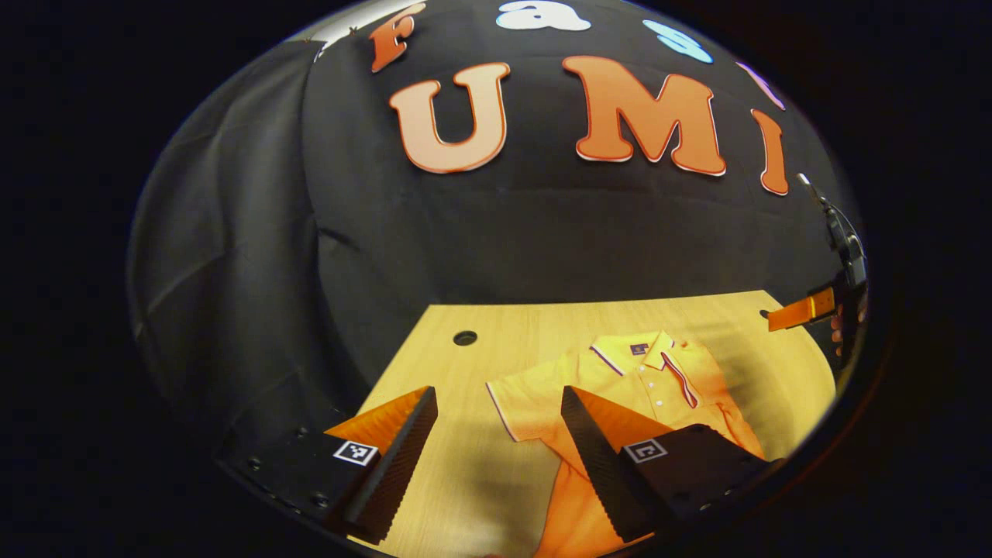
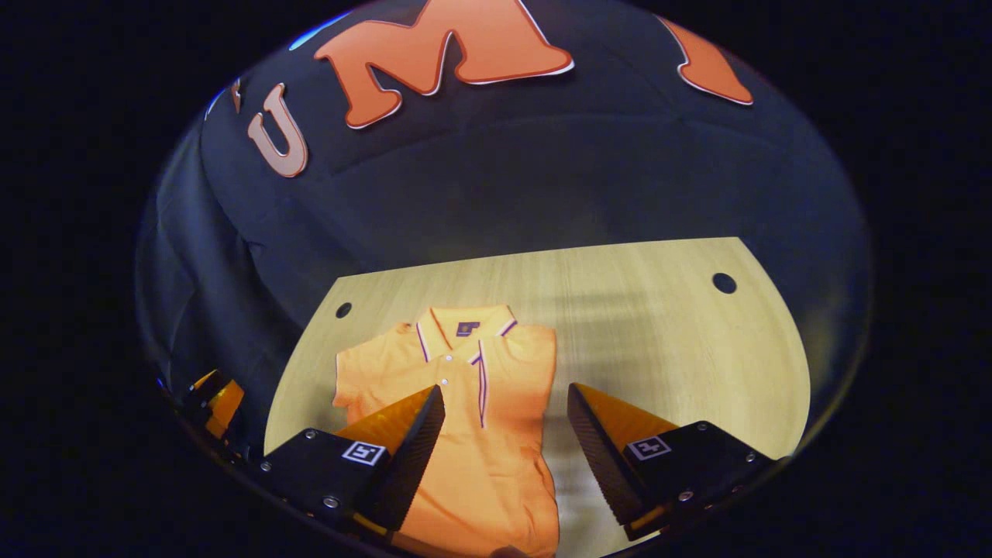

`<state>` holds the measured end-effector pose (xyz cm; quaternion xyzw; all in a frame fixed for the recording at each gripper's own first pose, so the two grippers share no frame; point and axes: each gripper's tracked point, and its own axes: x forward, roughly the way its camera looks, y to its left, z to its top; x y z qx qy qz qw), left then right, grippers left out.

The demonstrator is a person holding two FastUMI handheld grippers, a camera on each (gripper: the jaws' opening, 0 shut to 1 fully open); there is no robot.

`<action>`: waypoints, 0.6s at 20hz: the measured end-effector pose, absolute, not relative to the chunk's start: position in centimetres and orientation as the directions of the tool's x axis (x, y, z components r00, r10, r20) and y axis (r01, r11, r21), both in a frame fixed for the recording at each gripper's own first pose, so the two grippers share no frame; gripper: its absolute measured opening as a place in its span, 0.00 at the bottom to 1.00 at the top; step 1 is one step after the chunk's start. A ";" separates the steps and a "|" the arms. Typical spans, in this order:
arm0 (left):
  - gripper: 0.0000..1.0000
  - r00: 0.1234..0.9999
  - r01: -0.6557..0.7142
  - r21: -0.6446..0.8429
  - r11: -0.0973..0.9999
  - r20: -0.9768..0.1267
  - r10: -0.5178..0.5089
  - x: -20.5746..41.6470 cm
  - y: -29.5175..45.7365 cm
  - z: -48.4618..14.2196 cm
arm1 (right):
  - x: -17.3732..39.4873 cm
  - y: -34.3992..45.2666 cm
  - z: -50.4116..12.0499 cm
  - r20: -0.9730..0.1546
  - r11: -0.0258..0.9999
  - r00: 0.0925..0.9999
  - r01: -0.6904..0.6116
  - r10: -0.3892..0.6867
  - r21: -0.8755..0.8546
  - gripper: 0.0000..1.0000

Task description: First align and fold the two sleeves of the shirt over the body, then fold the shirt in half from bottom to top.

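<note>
in the left gripper view, the left gripper (image 1: 500,457) hangs above the wooden table (image 1: 542,318) with its two fingers spread wide apart and nothing between them; its right finger overlaps the near left part of the orange polo shirt (image 1: 620,387) in the picture, though whether it touches the cloth is hard to tell. the shirt lies flat with its collar (image 1: 643,353) toward the far wall and one short sleeve (image 1: 519,407) spread out to the side on the table. beyond it sits a round hole (image 1: 465,338) in the tabletop, and at the far right edge the right gripper (image 1: 802,310) shows, held by a hand (image 1: 845,322).

in the right gripper view, the right gripper (image 2: 504,446) also has its fingers wide apart, gripping nothing, poised over the lower body of the shirt (image 2: 480,418). here the shirt's right-hand side ends in a straight edge, the sleeve there seemingly folded over the body, while the other sleeve (image 2: 356,380) lies spread. two holes (image 2: 725,283) mark the table's (image 2: 659,333) far corners.
</note>
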<state>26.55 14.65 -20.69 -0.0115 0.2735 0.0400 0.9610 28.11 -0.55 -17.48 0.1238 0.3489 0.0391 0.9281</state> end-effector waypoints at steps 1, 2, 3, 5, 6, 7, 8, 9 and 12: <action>0.99 0.830 -0.073 -0.023 0.997 -0.556 0.048 27.7 14.8 -21.9 | 27.2 -1.1 -17.3 -0.636 0.969 0.761 0.041 0.129 0.245 0.97; 0.99 0.811 -0.071 -0.043 0.997 -0.584 0.033 28.3 15.3 -22.9 | 26.2 -1.5 -17.2 -0.635 0.970 0.766 0.066 0.100 0.232 0.97; 0.99 0.795 -0.077 -0.062 0.995 -0.606 0.023 29.2 16.0 -23.9 | 25.1 -1.9 -17.0 -0.630 0.971 0.773 0.091 0.071 0.221 0.98; 0.99 0.757 -0.060 -0.099 0.993 -0.653 -0.020 30.5 16.0 -26.0 | 23.0 -2.1 -16.2 -0.613 0.966 0.790 0.139 0.026 0.219 0.98; 0.99 0.728 -0.060 -0.105 0.993 -0.685 -0.029 31.3 16.0 -27.5 | 22.1 -2.2 -15.9 -0.605 0.960 0.797 0.162 0.009 0.227 0.98; 0.99 0.699 -0.055 -0.120 0.991 -0.713 -0.048 32.1 15.6 -28.9 | 21.1 -2.1 -15.5 -0.594 0.956 0.805 0.179 -0.007 0.232 0.98; 1.00 0.671 -0.055 -0.146 0.988 -0.738 -0.071 33.0 15.1 -30.1 | 20.2 -2.3 -15.2 -0.588 0.952 0.808 0.198 -0.026 0.231 0.98; 1.00 0.634 -0.063 -0.161 0.985 -0.769 -0.085 33.2 15.3 -31.5 | 19.2 -2.5 -15.2 -0.587 0.952 0.808 0.214 -0.047 0.219 0.98; 0.96 0.539 -0.094 -0.159 0.983 -0.838 -0.084 34.9 15.4 -34.7 | 16.6 -3.3 -14.9 -0.578 0.952 0.809 0.250 -0.105 0.177 0.98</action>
